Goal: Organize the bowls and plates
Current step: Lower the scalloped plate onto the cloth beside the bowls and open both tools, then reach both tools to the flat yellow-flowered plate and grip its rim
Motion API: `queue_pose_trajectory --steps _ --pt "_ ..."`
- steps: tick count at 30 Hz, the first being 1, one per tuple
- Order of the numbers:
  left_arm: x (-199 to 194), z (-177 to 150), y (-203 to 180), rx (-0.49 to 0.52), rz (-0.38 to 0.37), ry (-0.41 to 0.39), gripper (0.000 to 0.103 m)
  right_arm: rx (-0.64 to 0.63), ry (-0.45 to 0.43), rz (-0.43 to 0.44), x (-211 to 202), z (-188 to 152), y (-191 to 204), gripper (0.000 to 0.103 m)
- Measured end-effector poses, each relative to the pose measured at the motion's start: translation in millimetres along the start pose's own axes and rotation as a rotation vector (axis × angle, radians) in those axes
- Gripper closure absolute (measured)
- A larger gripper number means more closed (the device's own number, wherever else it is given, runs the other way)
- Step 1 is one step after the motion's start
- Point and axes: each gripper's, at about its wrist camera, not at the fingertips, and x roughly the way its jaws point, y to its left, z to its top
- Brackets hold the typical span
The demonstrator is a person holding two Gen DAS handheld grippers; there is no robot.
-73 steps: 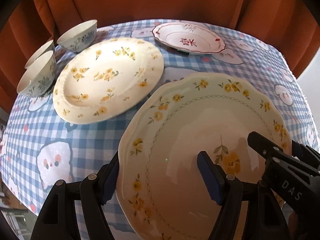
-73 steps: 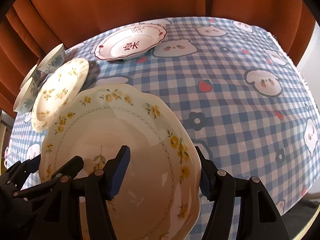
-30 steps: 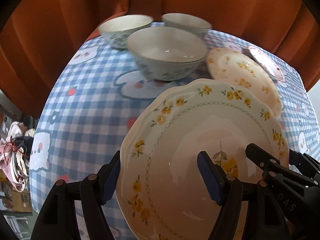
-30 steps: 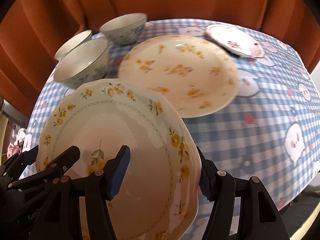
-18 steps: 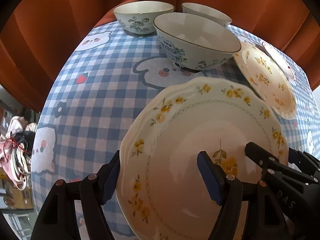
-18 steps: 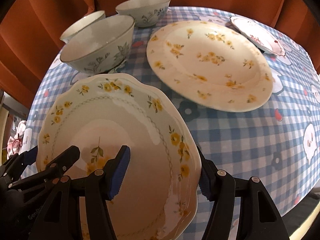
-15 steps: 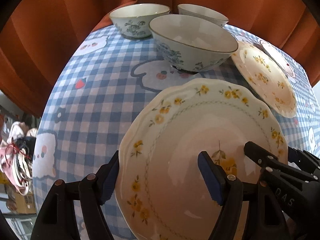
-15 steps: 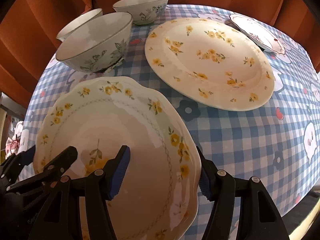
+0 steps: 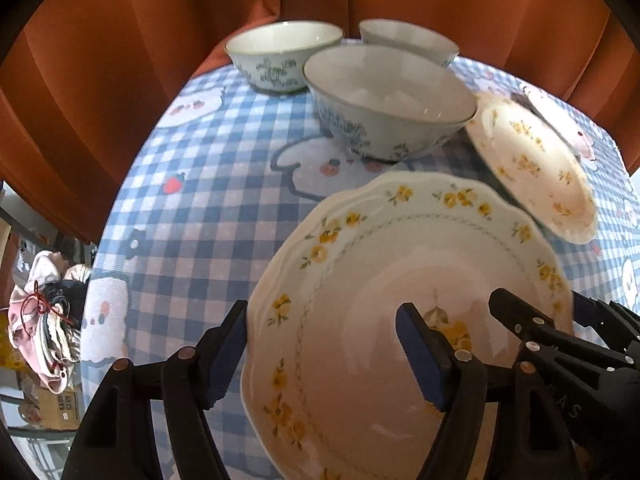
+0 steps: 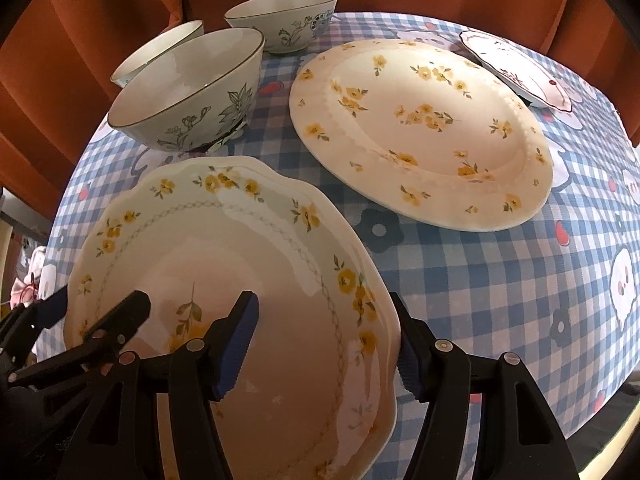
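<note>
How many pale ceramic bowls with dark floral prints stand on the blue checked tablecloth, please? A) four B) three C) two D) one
B: three floral bowls show, the nearest bowl, one behind it and a third.

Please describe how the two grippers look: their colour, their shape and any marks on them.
The left gripper and the right gripper look alike: black plastic fingers shaped like clamps, dark blue ribbed pads at the tips, small round silver rivets. Pale letters mark one body, only partly readable. No cables or sleeves show.
</note>
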Motion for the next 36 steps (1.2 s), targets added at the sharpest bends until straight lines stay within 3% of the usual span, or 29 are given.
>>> queue_pose_trajectory --steps 10,17,26,36 --pt "-36 2 -3 -0.027 -0.005 -0.034 0.016 -0.036 -0.063 0.001 -43 1 -7 0.033" --pt "-46 6 -20 -0.036 -0.043 -0.054 0.014 -0.036 -0.092 -0.023 -67 2 -24 0.030" --pt "-43 20 -63 -0.041 -0.050 -0.067 0.014 -0.018 -0.115 -0.030 -73 11 -66 0.027" --pt "-27 51 -113 -0.106 -0.031 -0.060 0.016 -0.023 -0.121 -0.021 -65 49 -120 0.027"
